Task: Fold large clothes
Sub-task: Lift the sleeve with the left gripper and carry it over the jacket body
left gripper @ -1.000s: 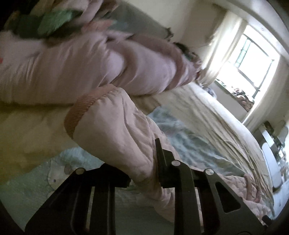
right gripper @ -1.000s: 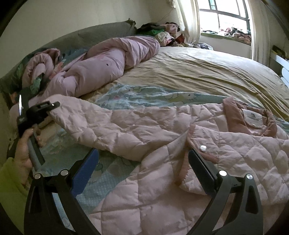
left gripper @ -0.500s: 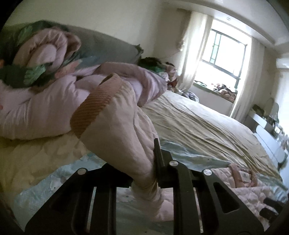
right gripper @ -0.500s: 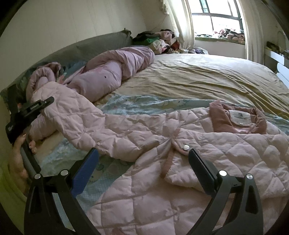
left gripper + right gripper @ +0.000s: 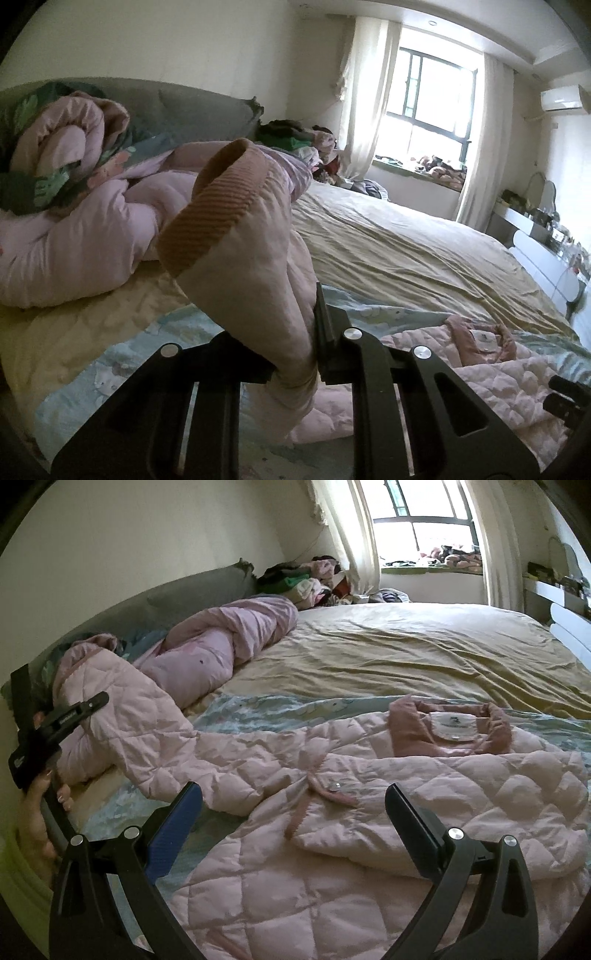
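Your left tool (image 5: 295, 354) is clamped on the sleeve (image 5: 251, 266) of the pink quilted jacket (image 5: 369, 812). Since a second ago the ribbed cuff (image 5: 214, 206) has risen off the bed (image 5: 406, 657), standing up beside the jacket's body. Jacket lies spread near the bed's edge, collar (image 5: 450, 723) toward the window. Your right tool (image 5: 293, 819) hangs wide, empty, over the front placket. Judged: sleeve is ready to fold inward.
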Motion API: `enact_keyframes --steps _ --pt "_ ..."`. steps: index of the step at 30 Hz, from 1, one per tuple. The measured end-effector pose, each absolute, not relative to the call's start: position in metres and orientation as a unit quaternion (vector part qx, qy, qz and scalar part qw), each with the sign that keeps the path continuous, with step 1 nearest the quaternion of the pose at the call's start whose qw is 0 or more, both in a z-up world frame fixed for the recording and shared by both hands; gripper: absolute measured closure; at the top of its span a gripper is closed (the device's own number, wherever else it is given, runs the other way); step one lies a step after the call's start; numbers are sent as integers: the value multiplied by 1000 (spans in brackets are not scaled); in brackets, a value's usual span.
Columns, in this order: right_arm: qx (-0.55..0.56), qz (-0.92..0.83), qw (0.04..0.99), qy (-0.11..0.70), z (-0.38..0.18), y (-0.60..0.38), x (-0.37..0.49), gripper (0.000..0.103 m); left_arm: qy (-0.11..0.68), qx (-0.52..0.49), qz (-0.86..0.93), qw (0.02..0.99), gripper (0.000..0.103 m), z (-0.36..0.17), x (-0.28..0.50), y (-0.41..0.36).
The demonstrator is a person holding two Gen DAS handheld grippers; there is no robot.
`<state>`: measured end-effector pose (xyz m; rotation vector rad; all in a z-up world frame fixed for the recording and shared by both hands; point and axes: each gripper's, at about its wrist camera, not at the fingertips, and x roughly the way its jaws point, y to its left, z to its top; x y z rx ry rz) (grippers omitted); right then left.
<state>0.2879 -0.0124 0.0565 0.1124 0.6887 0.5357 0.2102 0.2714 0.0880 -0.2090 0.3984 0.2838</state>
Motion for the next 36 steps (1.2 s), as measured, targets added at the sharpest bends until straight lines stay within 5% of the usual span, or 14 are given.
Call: enact_keyframes --steps 36 --pt "115 161 936 290 62 -182 272 4 166 14 13 986 96 142 239 87"
